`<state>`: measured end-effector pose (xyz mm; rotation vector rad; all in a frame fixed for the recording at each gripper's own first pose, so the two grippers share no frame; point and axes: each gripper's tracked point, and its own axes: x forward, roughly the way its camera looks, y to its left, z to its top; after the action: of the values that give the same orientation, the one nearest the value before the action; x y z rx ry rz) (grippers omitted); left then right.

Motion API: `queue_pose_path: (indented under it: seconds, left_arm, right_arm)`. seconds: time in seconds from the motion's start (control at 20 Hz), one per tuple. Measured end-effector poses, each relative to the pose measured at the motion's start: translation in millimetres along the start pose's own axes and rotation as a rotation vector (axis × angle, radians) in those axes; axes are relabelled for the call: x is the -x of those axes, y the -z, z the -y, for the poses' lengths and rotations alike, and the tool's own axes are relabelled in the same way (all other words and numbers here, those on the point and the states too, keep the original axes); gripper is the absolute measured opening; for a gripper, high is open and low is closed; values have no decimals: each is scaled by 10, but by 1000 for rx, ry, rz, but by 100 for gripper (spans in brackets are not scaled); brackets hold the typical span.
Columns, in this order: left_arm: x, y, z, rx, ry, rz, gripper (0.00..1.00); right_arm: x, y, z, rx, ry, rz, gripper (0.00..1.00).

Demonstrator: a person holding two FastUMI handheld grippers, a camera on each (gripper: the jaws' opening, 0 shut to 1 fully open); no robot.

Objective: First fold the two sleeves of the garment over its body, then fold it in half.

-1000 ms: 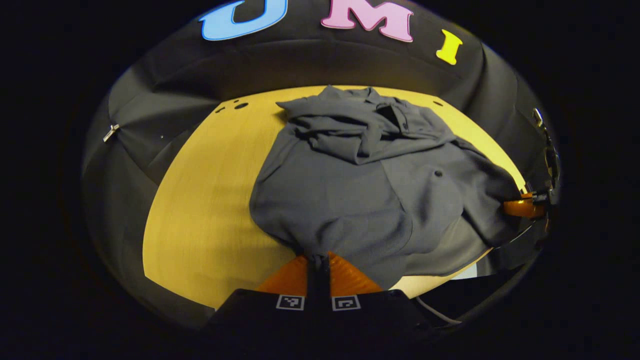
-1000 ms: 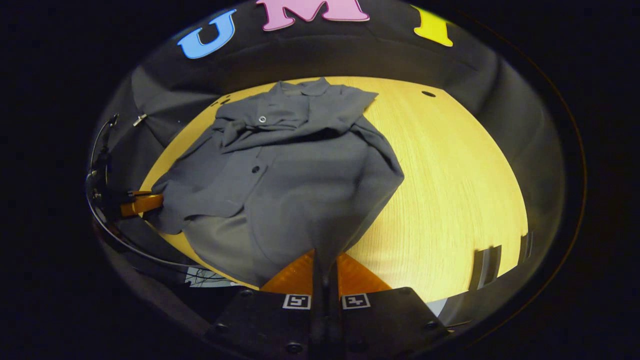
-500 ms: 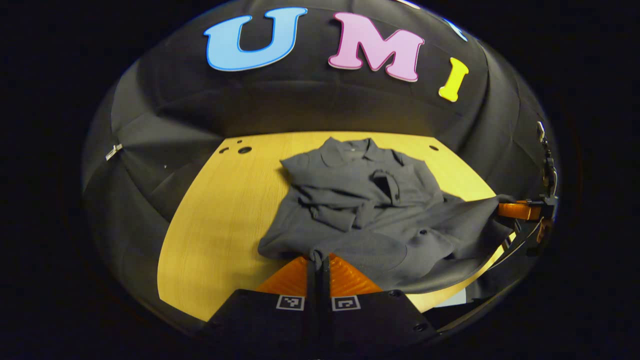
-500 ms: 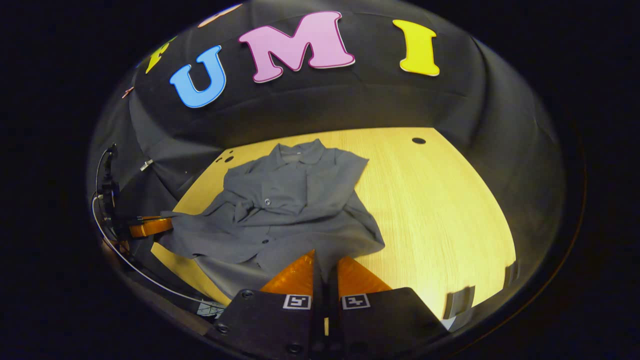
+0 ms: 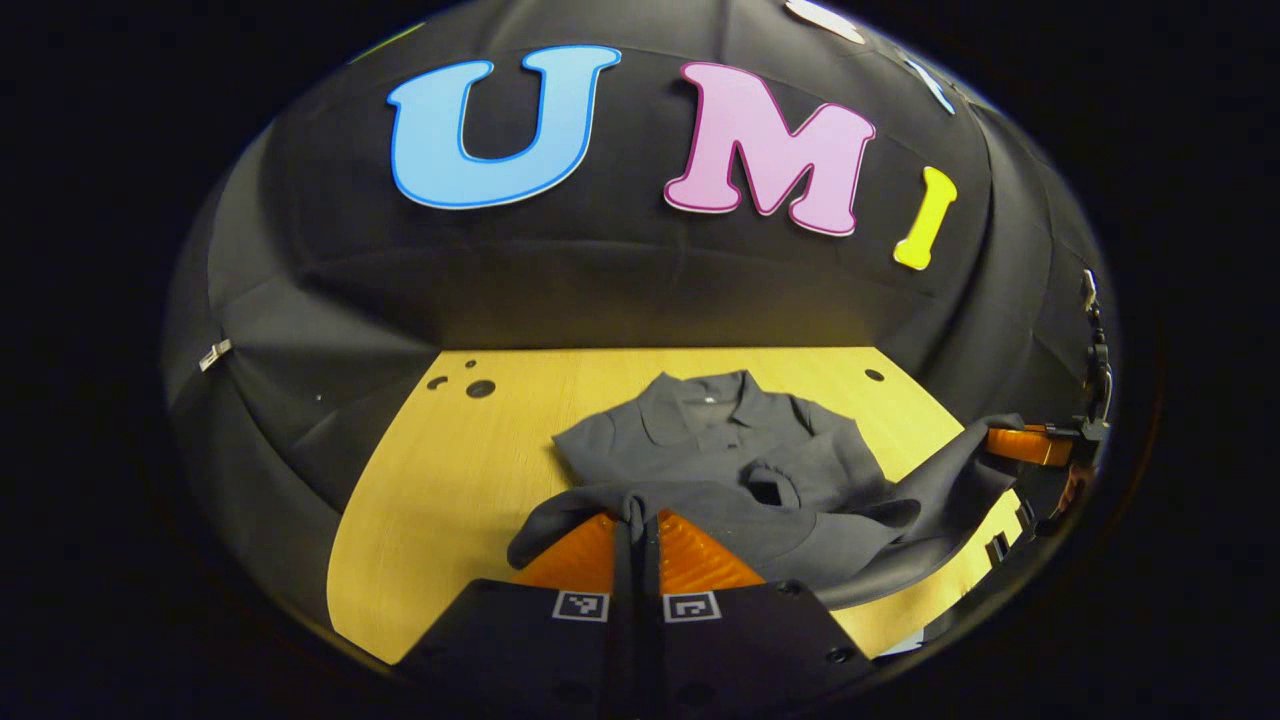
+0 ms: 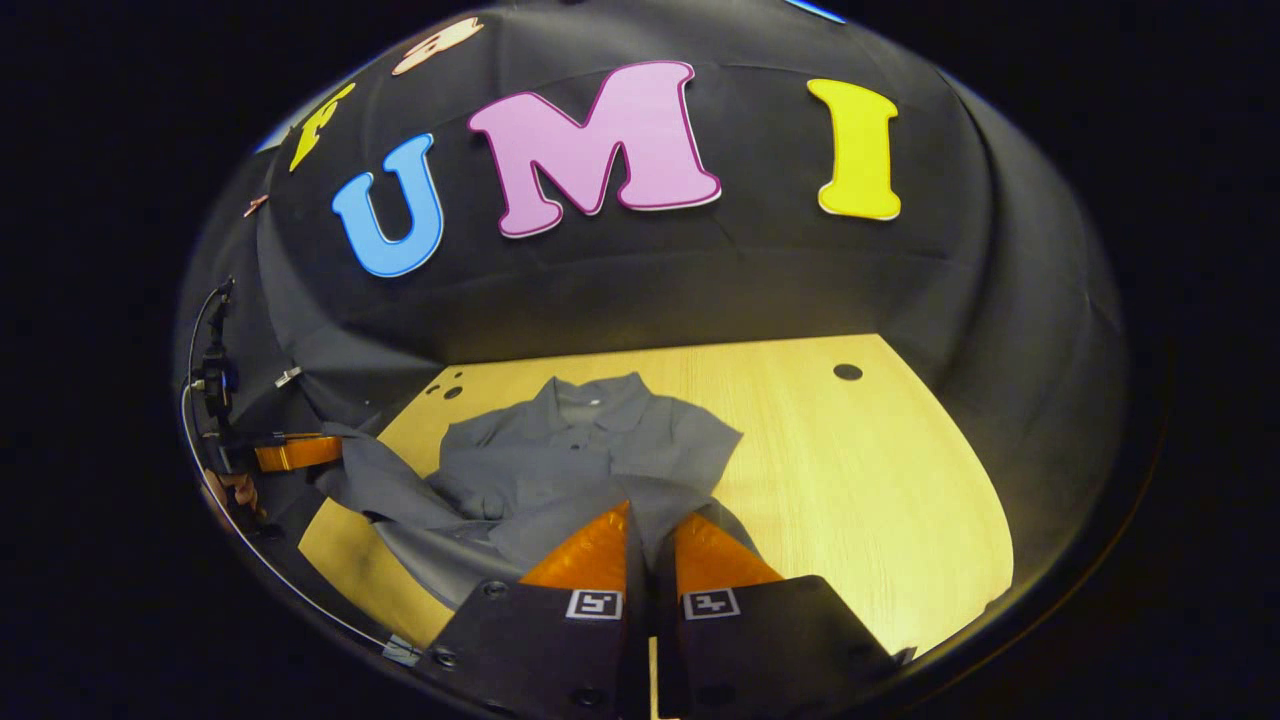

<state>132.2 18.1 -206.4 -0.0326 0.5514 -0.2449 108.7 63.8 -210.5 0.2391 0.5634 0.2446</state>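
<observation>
Hem of the garment (image 5: pixel 700 455) hangs pinched in both our hand-held grippers (image 5: pixel 637 520) (image 6: pixel 650 522); collar lies ahead, seemingly flat on the bench (image 5: pixel 440 470)

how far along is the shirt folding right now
Done: both sleeves look folded in over the body of the grey shirt, which lies on the wooden table. In hand: the left gripper and right gripper each pinch a hem corner, lifted toward the collar. Left: lay the hem down and release.
</observation>
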Motion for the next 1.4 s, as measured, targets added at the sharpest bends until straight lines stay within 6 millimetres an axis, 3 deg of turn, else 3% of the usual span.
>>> queue_pose_path:
  seconds: [0.3, 0.7, 1.0, 1.4]
  left_arm:
    - [-488, -490, -159, -15, -28, 47, 5]
    - [-1368, -674, -314, -113, -72, 42, 5]
    - [-2024, -511, -527, -109, -133, 11, 6]
    - [-2670, -143, -671, -127, -194, -50, 5]
  right_arm:
    - [-532, -530, 102, 5, 6, 56, 7]
    - [-1445, -725, 279, 67, 28, 46, 7]
    - [-2181, -566, 432, 86, 33, 18, 7]
    - [-2879, -162, 567, 191, 37, -52, 7]
